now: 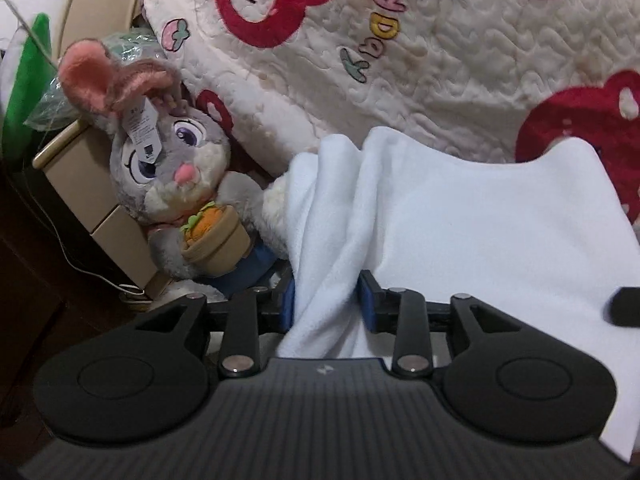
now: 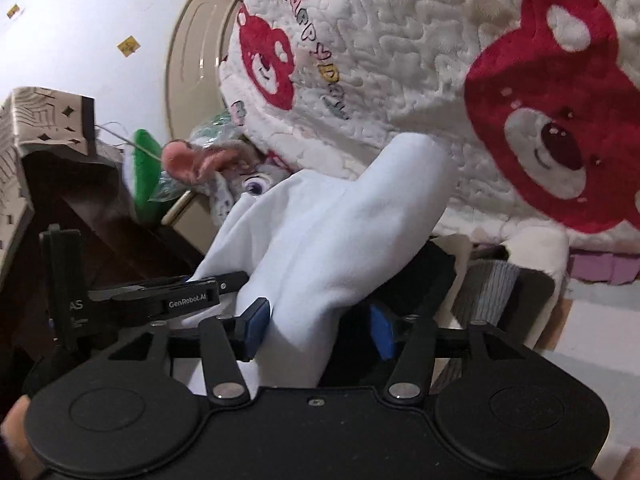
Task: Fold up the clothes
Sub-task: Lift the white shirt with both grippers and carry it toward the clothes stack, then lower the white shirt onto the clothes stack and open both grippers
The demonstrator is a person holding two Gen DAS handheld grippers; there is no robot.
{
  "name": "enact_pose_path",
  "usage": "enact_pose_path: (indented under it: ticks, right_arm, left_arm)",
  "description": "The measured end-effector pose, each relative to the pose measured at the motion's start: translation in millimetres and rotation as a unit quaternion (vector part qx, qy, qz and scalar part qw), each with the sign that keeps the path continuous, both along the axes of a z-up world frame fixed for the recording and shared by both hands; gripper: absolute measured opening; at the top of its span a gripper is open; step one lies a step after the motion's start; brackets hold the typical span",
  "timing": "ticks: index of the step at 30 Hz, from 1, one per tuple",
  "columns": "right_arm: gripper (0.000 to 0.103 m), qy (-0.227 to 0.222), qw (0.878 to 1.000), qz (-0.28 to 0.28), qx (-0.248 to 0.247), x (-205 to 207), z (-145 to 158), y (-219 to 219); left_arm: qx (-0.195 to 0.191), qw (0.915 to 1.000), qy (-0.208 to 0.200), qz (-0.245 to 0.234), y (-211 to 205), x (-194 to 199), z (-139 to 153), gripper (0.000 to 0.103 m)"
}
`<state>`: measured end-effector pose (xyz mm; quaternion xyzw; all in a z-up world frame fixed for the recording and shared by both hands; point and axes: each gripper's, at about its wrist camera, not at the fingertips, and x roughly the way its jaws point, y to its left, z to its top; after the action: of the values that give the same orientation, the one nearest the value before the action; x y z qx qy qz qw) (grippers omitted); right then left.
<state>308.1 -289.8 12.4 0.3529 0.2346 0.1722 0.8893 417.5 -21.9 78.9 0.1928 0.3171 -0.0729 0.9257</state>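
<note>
Pinching bunched white cloth [image 1: 440, 220] edges, left gripper [image 1: 326, 300] and right gripper [image 2: 320, 330], plush rabbit [image 1: 176, 168] close alongside.

The fleece garment [image 1: 460, 232] is plain pale blue-white, no print. Quilted blanket [image 1: 460, 64] behind it is cream with big red bears, pink strawberries and multicoloured letters. The plush rabbit [image 1: 172, 160] is grey with pink ears, purple eyes, holding an orange carrot. Gripper pads [image 2: 256, 326] are blue on black.
</note>
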Motion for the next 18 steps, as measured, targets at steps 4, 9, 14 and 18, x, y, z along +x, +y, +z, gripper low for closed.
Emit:
enact_pose_path:
  ticks: [4,9,14,18]
  right_arm:
    - [0.059,-0.001,0.999,0.003,0.033,-2,-8,-6]
    - [0.063,0.005,0.999,-0.011,0.053,2,-14,-15]
    - [0.075,0.011,0.996,-0.053,0.075,13,-18,-23]
    - [0.076,0.016,0.992,-0.086,0.093,21,-22,-30]
  left_arm:
    - [-0.004,0.9996,-0.026,0.0,11,4,7,0.036]
    - [0.02,0.9985,-0.05,0.004,18,9,6,0.036]
    - [-0.038,0.9979,-0.028,0.045,42,6,4,0.035]
    - [-0.143,0.9873,-0.053,0.044,79,-42,19,0.034]
